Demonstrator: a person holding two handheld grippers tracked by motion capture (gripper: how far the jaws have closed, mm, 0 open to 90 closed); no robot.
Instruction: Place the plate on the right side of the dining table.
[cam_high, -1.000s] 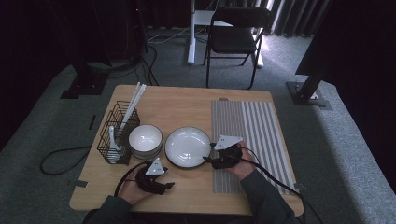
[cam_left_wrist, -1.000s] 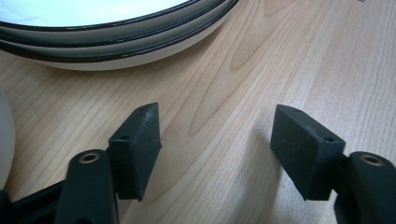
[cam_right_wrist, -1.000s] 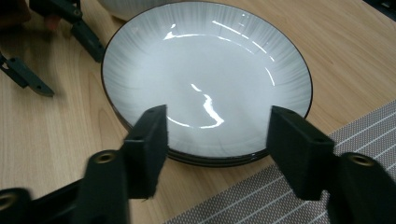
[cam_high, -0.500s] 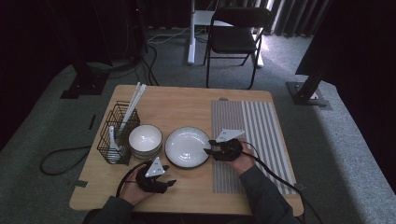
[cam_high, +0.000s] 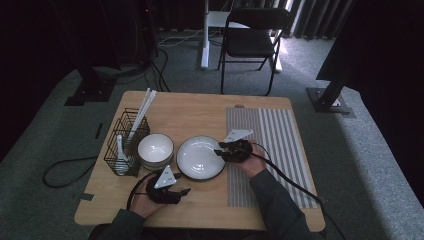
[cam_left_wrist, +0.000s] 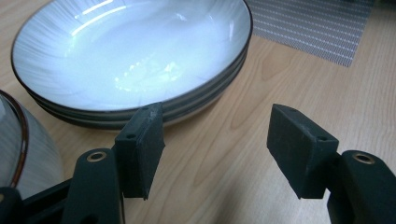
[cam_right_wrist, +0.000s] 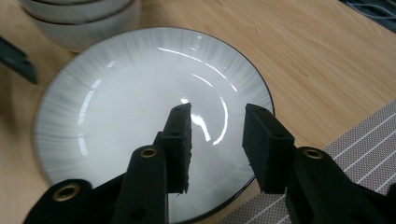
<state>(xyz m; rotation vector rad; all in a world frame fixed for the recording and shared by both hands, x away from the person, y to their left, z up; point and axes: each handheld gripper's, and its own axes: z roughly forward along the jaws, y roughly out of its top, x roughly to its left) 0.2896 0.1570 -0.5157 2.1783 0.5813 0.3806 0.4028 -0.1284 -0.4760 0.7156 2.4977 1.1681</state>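
A stack of white plates with dark rims (cam_high: 200, 157) lies mid-table, next to stacked white bowls (cam_high: 155, 148). My right gripper (cam_high: 218, 150) reaches in from the right over the top plate's right rim. In the right gripper view its jaws (cam_right_wrist: 217, 126) hover above the plate (cam_right_wrist: 116, 116); they have just been closing, with only the plate's glossy surface showing in the gap. My left gripper (cam_high: 184, 192) rests low on the table in front of the plates. Its jaws (cam_left_wrist: 215, 135) are open and point at the stack's rim (cam_left_wrist: 196, 100), gripping nothing.
A black wire basket (cam_high: 125, 145) with white chopsticks and a spoon stands at the table's left. A grey striped placemat (cam_high: 270, 145) covers the right side. A black chair (cam_high: 252, 35) stands beyond the table. Cables trail from both grippers toward the front edge.
My right gripper has moved left from the placemat's edge onto the plate's rim, and its jaws stand narrower. The left gripper has stayed where it was.
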